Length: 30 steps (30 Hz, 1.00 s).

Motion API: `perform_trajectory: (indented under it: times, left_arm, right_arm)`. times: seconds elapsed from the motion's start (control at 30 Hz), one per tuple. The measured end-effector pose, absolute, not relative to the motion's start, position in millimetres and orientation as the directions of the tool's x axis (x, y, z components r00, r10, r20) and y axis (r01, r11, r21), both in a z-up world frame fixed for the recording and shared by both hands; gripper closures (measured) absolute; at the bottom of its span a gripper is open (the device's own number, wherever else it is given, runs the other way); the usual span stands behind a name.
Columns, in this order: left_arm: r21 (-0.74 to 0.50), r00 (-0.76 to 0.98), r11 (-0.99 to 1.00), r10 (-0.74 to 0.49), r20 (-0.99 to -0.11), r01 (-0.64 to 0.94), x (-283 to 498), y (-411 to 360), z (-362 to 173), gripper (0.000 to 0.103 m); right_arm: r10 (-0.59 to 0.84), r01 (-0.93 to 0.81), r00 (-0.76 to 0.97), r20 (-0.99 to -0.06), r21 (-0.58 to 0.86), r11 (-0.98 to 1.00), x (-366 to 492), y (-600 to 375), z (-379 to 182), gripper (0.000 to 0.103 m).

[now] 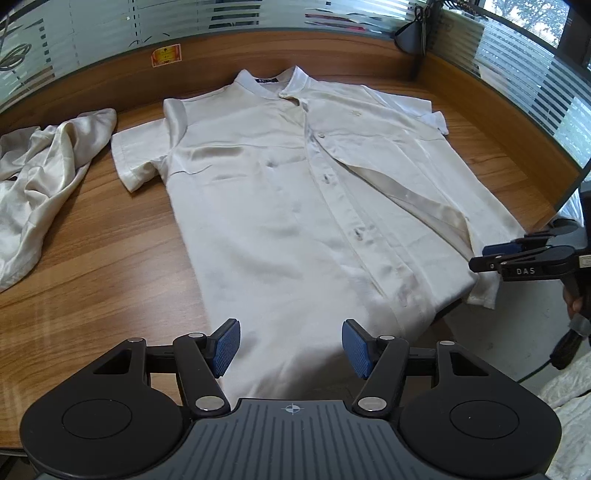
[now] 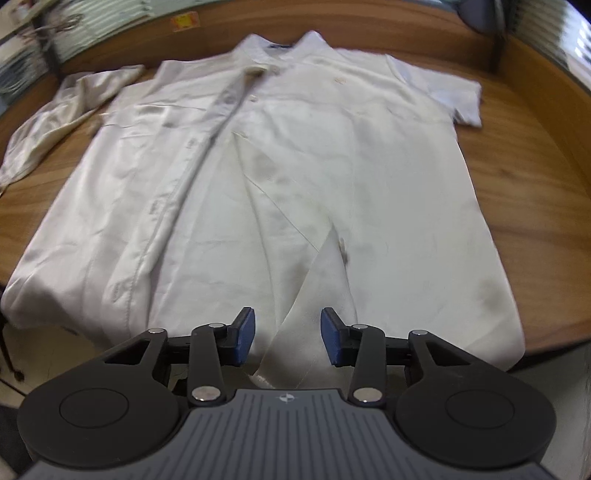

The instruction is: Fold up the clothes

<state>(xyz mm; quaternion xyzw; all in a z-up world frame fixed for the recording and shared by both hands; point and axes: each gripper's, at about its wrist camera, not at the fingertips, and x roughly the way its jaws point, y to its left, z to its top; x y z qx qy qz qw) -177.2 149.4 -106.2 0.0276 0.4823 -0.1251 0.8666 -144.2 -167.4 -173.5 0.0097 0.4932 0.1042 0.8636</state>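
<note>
Far left on the wooden table (image 1: 110, 236): a crumpled cream garment (image 1: 44, 177), loosely heaped, lying just beside the shirt's sleeve without touching it. Behind it, against the wooden back panel, an orange sticker (image 1: 166, 55). At centre, the white short-sleeved shirt (image 1: 280, 192), spread flat and face up, collar (image 1: 273, 83) toward the back panel, hem toward the near table edge and hanging slightly over it. Buttoned at the top; lower down, the front panel turned back along a diagonal fold (image 1: 417, 195), with the inner side showing. Left sleeve (image 1: 140, 158) laid out flat on the wood. Nearest the camera in the left wrist view, the left gripper (image 1: 291, 345), blue pads (image 1: 226, 347) set wide apart over the hem, nothing between them. Right of centre, the other sleeve (image 1: 432, 118), flat toward the far right corner. At the shirt's right edge, the right gripper (image 1: 491, 258) coming in from the side, low over the cloth near the hem corner. In the right wrist view, the same gripper (image 2: 288, 336) held moderately open, pads (image 2: 245, 336) either side of the turned-back flap (image 2: 317, 295) at the hem, not closed on it; contact with the cloth unclear. Far right, a black desk lamp (image 1: 410, 35) at the back corner, by the striped glass.
</note>
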Motion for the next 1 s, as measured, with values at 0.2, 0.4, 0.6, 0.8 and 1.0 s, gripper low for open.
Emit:
perform_trajectory:
  times: [0.2, 0.4, 0.6, 0.8, 1.0]
  left_arm:
    - [-0.085, 0.500, 0.967, -0.198, -0.843, 0.241, -171.5, 172.3, -102.8, 0.038]
    - [-0.091, 0.474, 0.954, -0.223, -0.852, 0.285, -158.7, 191.2, -110.2, 0.038]
    - [-0.112, 0.458, 0.940, -0.259, -0.850, 0.324, -144.2, 208.8, -117.1, 0.038]
    - [-0.087, 0.454, 0.907, -0.287, -0.844, 0.412, -132.5, 223.8, -117.2, 0.038]
    - [-0.044, 0.439, 0.852, -0.313, -0.842, 0.522, -118.7, 242.6, -116.1, 0.038]
  right_arm:
    - [0.168, -0.056, 0.507, -0.845, 0.163, 0.985, -147.7, -178.8, -171.8, 0.100]
    - [0.216, -0.071, 0.513, -0.830, 0.210, 0.975, -166.4, -169.1, -143.2, 0.100]
    - [0.262, -0.192, 0.387, -0.884, 0.200, 0.961, -184.0, -128.9, -143.8, 0.096]
    - [0.217, -0.251, 0.427, -0.878, 0.115, 0.961, -183.3, -85.9, -132.3, 0.074]
    - [0.200, -0.276, 0.494, -0.846, 0.066, 0.959, -173.1, -37.9, -129.0, 0.067]
